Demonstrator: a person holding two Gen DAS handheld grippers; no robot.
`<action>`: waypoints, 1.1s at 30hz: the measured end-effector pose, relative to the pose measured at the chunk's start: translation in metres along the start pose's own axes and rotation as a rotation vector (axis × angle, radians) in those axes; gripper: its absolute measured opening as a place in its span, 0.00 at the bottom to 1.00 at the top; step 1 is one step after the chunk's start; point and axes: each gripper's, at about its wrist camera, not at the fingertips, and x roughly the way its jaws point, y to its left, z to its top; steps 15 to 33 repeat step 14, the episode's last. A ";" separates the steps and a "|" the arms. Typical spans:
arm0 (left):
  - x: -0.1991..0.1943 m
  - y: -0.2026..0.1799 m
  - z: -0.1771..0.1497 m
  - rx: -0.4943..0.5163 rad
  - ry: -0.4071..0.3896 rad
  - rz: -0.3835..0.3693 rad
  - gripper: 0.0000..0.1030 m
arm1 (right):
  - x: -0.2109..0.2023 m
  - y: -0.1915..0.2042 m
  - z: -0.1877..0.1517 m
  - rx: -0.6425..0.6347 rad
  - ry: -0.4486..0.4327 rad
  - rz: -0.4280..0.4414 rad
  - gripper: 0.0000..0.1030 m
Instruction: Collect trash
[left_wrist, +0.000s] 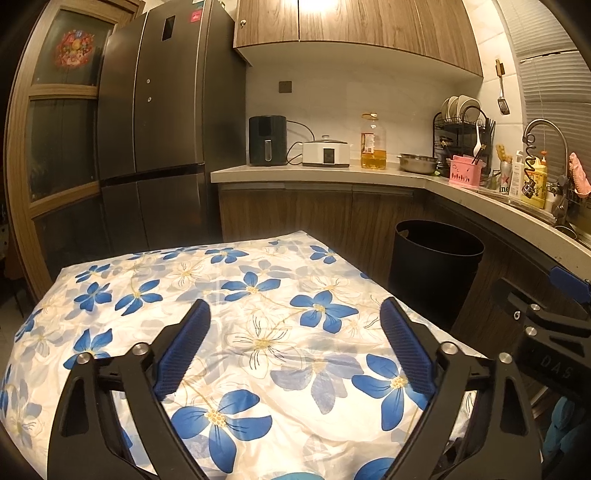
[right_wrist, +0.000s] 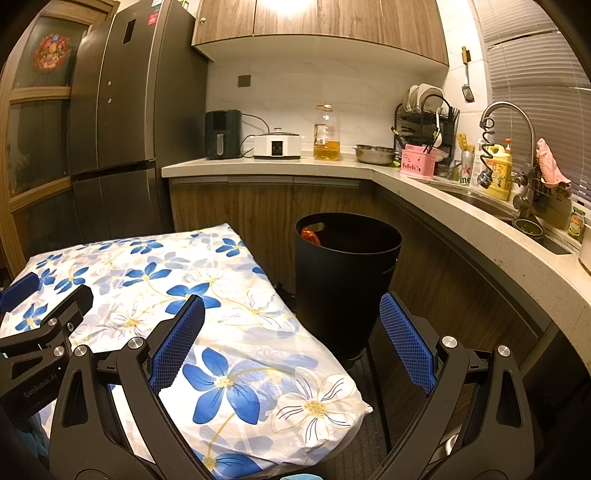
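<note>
Upper left: dark fridge (left_wrist: 155, 110). Center counter: black air fryer (left_wrist: 267, 140), white cooker (left_wrist: 325, 153), oil bottle (left_wrist: 373, 142), steel bowl (left_wrist: 417, 162). Right: dish rack (left_wrist: 461, 129), faucet (right_wrist: 509, 122). Lower frame: floral tablecloth (left_wrist: 221, 314).

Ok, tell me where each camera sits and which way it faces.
Left wrist: rides the left gripper, above the floral tablecloth, facing fridge and counter; own open fingers show, right gripper at right edge.
Right wrist: rides the right gripper, over the table's right edge, facing the black trash bin and sink faucet; own open fingers show, left gripper at left.
Shared: tablecloth, bin, fridge, air fryer, oil bottle.
</note>
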 end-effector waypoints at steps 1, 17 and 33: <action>0.000 0.000 0.000 0.005 0.000 0.001 0.81 | 0.000 0.000 0.000 -0.001 0.000 0.000 0.92; -0.002 0.000 0.001 -0.013 0.008 0.000 0.91 | 0.000 0.001 0.000 0.001 -0.001 -0.004 0.92; -0.002 0.000 0.001 -0.013 0.008 0.000 0.91 | 0.000 0.001 0.000 0.001 -0.001 -0.004 0.92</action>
